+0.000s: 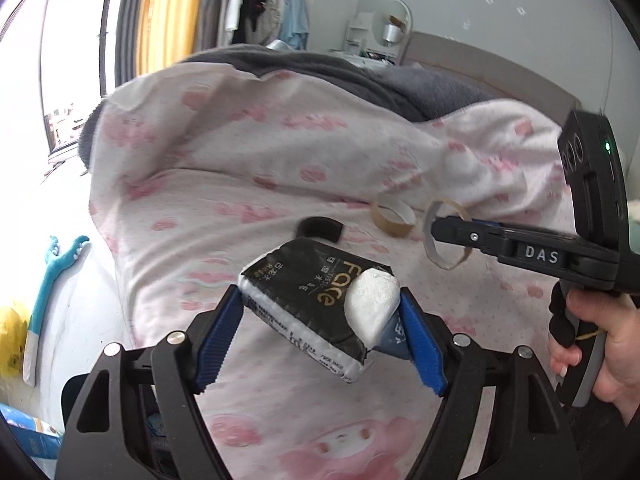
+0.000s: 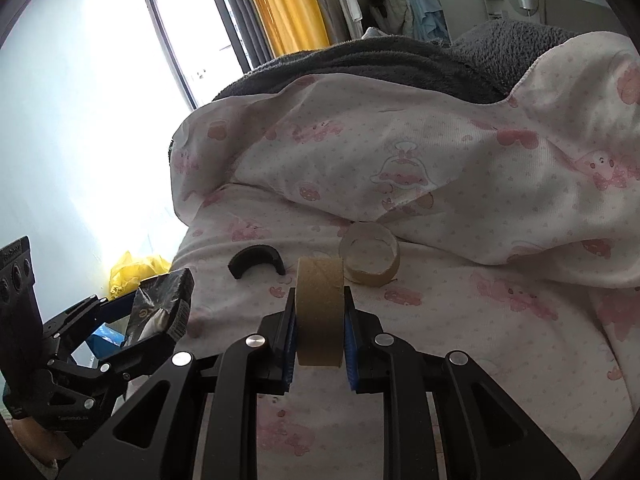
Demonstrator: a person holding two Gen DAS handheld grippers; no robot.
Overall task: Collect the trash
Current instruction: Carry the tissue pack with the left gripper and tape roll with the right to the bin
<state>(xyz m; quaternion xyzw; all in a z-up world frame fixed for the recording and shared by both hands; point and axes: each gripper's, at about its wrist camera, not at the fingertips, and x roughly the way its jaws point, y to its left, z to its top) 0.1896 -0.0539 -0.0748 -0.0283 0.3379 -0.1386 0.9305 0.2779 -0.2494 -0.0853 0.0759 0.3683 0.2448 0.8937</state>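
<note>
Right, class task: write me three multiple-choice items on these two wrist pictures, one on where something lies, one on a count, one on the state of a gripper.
1. Where does the black curved piece lie?
A. on the pink-patterned bedding
B. in the yellow bag
C. between the left fingers

2. How many cardboard rings show in the right wrist view?
A. one
B. two
C. four

3. What is the left gripper doing?
A. hanging open
B. shut on nothing
C. shut on the tissue pack

Answers:
1 A, it rests on the bedding.
2 B, the held ring sits in the right gripper, and a loose ring lies behind it.
3 C, both blue pads press the tissue pack.
</note>
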